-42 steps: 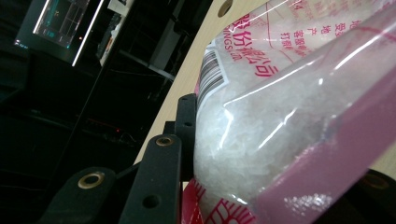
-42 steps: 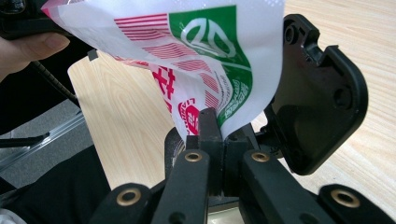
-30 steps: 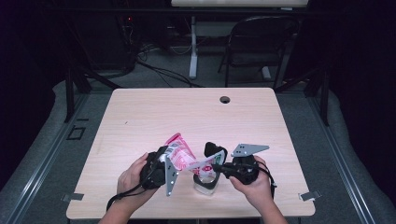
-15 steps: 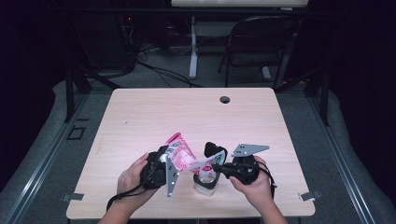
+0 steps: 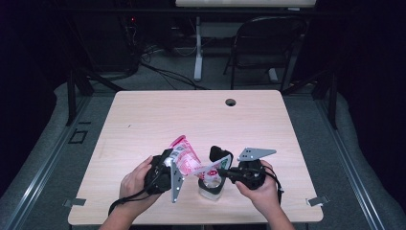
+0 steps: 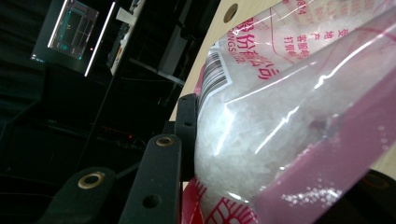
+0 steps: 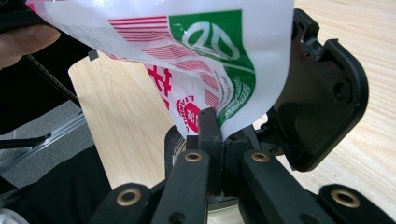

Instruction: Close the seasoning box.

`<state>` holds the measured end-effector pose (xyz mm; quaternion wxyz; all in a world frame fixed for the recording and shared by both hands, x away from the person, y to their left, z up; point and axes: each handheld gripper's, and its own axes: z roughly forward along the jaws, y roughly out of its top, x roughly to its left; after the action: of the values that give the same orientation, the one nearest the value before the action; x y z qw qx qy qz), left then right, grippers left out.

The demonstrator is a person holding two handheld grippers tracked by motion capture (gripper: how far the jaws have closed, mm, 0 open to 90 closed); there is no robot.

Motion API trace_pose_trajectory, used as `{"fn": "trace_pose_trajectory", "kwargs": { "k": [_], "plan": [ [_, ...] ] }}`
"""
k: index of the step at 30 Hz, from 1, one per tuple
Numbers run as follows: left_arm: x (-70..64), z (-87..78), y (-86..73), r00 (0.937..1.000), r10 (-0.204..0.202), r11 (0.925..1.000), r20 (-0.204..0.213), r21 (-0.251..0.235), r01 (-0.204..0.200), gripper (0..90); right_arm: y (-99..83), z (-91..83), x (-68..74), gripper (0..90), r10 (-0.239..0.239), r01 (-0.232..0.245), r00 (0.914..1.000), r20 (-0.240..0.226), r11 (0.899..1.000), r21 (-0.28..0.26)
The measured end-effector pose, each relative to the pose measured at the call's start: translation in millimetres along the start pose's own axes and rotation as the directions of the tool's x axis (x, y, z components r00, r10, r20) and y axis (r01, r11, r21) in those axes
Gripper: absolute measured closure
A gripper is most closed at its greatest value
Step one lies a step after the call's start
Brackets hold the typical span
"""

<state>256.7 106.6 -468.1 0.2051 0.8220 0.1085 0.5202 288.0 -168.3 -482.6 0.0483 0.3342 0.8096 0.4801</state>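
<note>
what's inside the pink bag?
White granular crystals, like sugar or salt, fill the clear part of the bag held by the left gripper. The right gripper pinches its printed corner above a small jar; the print hides whatever lies there.

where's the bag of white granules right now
In the high view the bag is held above the table's near edge, between the left gripper and right gripper, tipped over a small container.
</note>
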Motion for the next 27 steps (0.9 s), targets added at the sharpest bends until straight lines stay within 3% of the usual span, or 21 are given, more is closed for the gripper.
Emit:
{"fn": "trace_pose_trajectory", "kwargs": {
  "k": [6,15,27],
  "plan": [
    [-0.6,0.5,0.9,0.9999,-0.013,0.9998,-0.001,-0.012,0.013,75.7,-0.1,-0.5,-0.2,90.0,0.000,0.000,1.0000,0.003,1.000,-0.002],
    [0.7,-0.8,3.2,0.9999,0.010,0.9999,-0.010,-0.008,-0.010,75.7,-0.5,-0.4,-0.5,90.0,0.001,-0.001,1.0000,0.002,1.000,-0.004],
    [0.1,-1.5,4.7,0.9998,0.011,0.9998,-0.018,-0.019,-0.011,75.7,-1.0,0.4,-0.9,90.0,0.002,-0.002,1.0000,0.002,1.000,-0.002]
  ]
}}
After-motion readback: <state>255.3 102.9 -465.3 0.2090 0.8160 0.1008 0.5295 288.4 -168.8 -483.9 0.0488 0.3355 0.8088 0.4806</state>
